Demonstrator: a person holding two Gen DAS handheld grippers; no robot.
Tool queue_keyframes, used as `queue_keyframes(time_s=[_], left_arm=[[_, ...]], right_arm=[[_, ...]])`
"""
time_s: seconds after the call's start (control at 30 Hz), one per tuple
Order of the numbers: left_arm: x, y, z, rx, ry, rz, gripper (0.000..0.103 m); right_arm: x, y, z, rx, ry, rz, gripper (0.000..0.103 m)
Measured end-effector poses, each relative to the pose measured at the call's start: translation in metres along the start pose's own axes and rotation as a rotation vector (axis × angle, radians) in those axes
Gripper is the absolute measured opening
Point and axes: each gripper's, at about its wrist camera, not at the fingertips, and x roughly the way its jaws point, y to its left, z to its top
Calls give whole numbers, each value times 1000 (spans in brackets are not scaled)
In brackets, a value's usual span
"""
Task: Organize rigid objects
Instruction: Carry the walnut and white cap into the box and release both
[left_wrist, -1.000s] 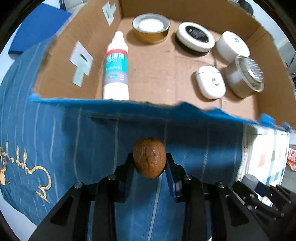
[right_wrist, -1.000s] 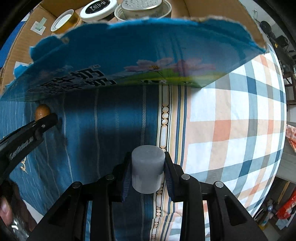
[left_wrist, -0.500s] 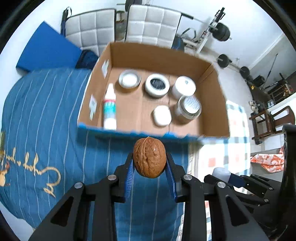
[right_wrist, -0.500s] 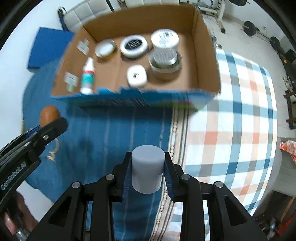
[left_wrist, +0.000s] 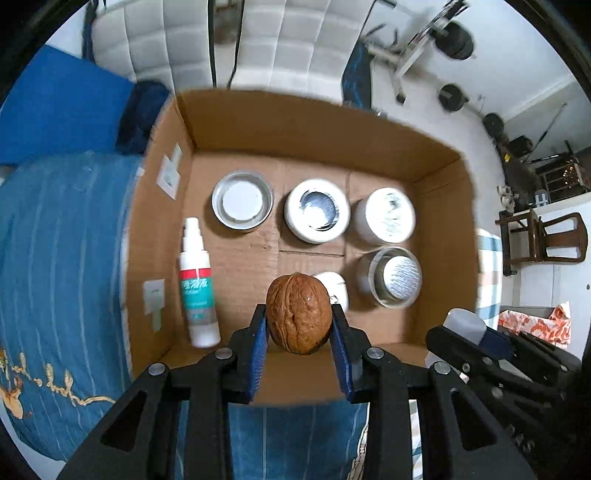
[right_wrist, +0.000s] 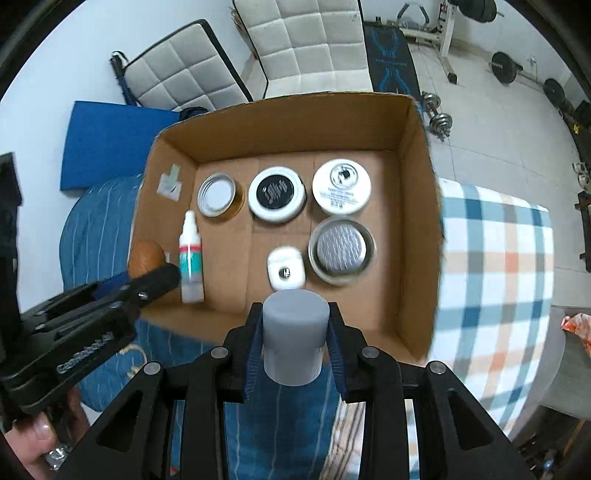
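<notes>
My left gripper (left_wrist: 298, 325) is shut on a brown walnut (left_wrist: 298, 317), held above the near edge of an open cardboard box (left_wrist: 317, 118). My right gripper (right_wrist: 295, 332) is shut on a grey cylinder (right_wrist: 294, 332), also above the box's near edge. The box (right_wrist: 421, 206) holds a white spray bottle (left_wrist: 195, 288), a metal tin (left_wrist: 242, 205), a white-rimmed dark jar (left_wrist: 317, 210), a white jar (left_wrist: 384, 216), a steel jar (left_wrist: 393, 282) and a small white case (right_wrist: 285, 272). The walnut also shows at left in the right wrist view (right_wrist: 144, 257).
The box sits on a bed with a blue striped cover (left_wrist: 62, 258) and a plaid sheet (right_wrist: 495, 258). White padded chairs (right_wrist: 303, 48), a blue mat (right_wrist: 110, 140) and gym weights (right_wrist: 506, 66) lie beyond. A wooden chair (left_wrist: 543, 240) stands at right.
Both grippers have risen and moved forward over the box's near edge, still holding the walnut and the cylinder. The view now looks down into the box.
</notes>
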Motion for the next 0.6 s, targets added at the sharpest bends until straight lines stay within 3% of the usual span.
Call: queue_keyframes(time_s=[0.17, 0.33, 0.6], left_arm=[[50, 13, 24, -8, 113, 17, 29], [75, 19, 39, -18, 167, 3, 30], [94, 30, 47, -47, 226, -2, 30]], right_arm=[[49, 4, 28, -14, 77, -23, 34], [93, 10, 56, -42, 132, -56, 34], [118, 19, 76, -89, 185, -80, 35]])
